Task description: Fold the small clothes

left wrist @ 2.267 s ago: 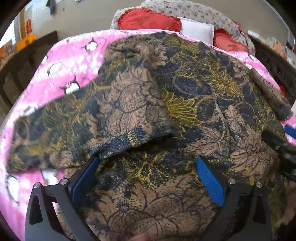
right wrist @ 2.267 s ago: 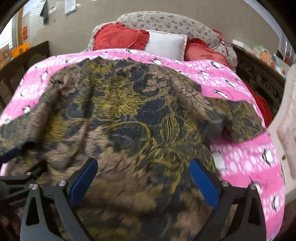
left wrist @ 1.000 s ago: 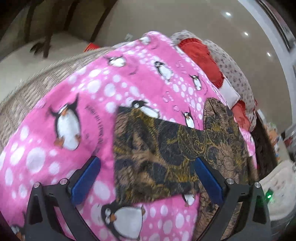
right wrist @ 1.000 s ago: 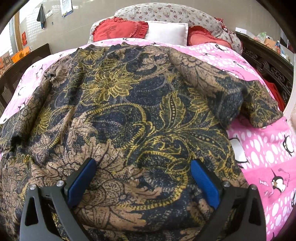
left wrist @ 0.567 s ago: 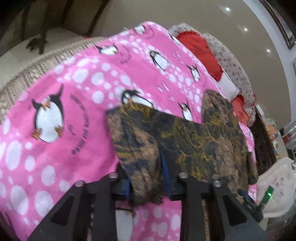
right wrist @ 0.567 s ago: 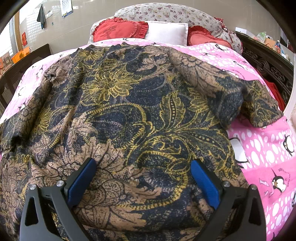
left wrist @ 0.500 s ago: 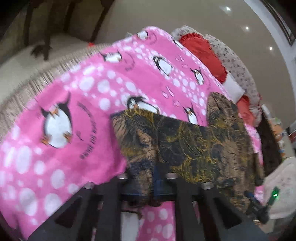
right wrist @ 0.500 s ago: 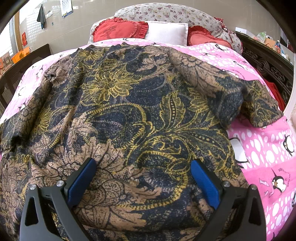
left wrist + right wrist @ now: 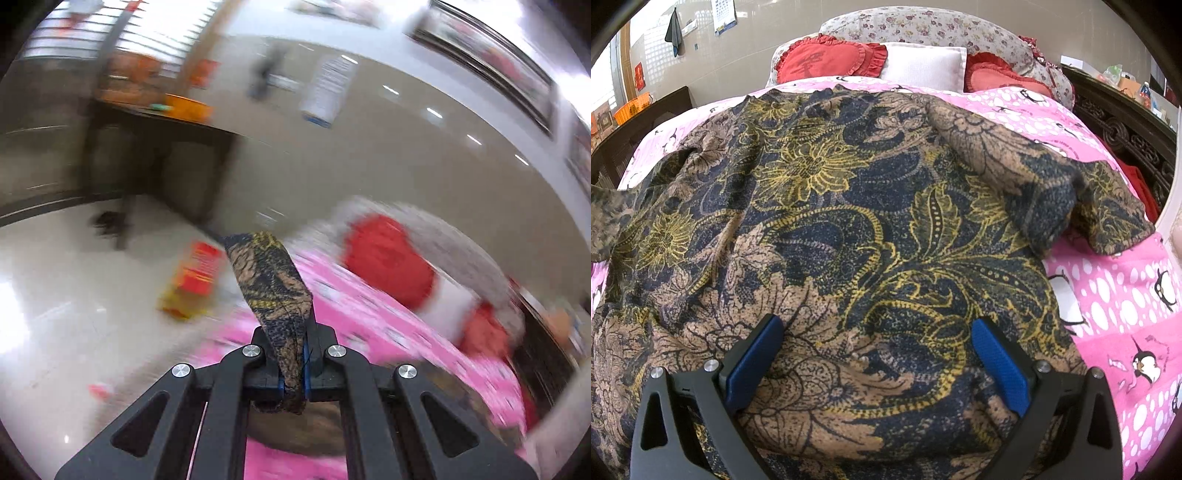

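Observation:
A dark floral shirt [image 9: 849, 221] with gold and tan pattern lies spread over the pink penguin blanket [image 9: 1108, 295] on the bed. My right gripper [image 9: 875, 354] is open, its blue pads [image 9: 753, 354] resting over the shirt's lower body. My left gripper [image 9: 293, 373] is shut on the end of the shirt's left sleeve [image 9: 273, 284] and holds it lifted above the bed; the sleeve stands up from the jaws. That view is blurred by motion. The lifted sleeve shows at the left edge of the right wrist view [image 9: 605, 218].
Red heart pillows [image 9: 827, 61], a white pillow [image 9: 923, 64] and a floral bolster [image 9: 923, 29] lie at the bed's head. A dark carved wooden frame [image 9: 1123, 136] runs along the right. The floor with a red-yellow box [image 9: 192, 280] lies left of the bed.
My left gripper closed on the left sleeve's end and has lifted it off the blanket, swinging upward. The right gripper has stayed still and open over the shirt.

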The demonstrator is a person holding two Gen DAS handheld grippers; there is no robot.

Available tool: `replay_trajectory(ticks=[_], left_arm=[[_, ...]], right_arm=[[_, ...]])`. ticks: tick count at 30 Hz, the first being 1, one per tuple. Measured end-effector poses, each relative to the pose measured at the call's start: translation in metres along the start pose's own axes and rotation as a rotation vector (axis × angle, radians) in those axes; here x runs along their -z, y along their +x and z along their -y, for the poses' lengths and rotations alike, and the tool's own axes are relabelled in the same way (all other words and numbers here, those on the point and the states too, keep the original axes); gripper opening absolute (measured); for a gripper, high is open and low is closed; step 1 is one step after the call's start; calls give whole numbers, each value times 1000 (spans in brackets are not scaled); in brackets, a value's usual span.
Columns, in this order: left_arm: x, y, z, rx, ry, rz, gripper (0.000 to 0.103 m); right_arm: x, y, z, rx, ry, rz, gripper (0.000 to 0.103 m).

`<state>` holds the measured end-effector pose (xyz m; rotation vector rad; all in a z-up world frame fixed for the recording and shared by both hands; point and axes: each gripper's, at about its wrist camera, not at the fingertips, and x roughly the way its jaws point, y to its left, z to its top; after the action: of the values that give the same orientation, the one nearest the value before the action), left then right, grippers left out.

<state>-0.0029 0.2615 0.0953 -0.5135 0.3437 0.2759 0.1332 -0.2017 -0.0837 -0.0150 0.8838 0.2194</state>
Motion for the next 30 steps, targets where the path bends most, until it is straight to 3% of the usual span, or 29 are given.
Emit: replay_trajectory(ticks=[7, 11, 13, 16, 20, 22, 25, 26, 29, 30], left_arm=[[98, 93, 156, 340, 166, -270, 0], [180, 149, 202, 347, 250, -436, 0], [208, 162, 204, 321, 286, -510, 1], [227, 160, 192, 329, 270, -583, 13], [222, 115, 167, 362, 323, -524, 24], [220, 96, 144, 335, 363, -485, 27], [241, 99, 111, 262, 353, -510, 25], [238, 92, 98, 303, 293, -490, 26], [234, 86, 84, 280, 236, -461, 27], [234, 86, 83, 281, 229, -461, 27]], right_arm=[[0, 0, -1, -2, 2, -1, 103], [0, -1, 0, -2, 1, 2, 103], [0, -1, 0, -1, 0, 2, 103], [0, -1, 0, 0, 0, 1, 103], [-7, -7, -1, 3, -5, -21, 99], [-22, -25, -5, -8, -5, 39, 96], [-51, -46, -21, -136, -30, 126, 96], [-58, -46, -29, -196, -53, 126, 96], [-74, -25, -62, -421, -143, 72, 96], [-75, -20, -71, -437, -164, 64, 93]])
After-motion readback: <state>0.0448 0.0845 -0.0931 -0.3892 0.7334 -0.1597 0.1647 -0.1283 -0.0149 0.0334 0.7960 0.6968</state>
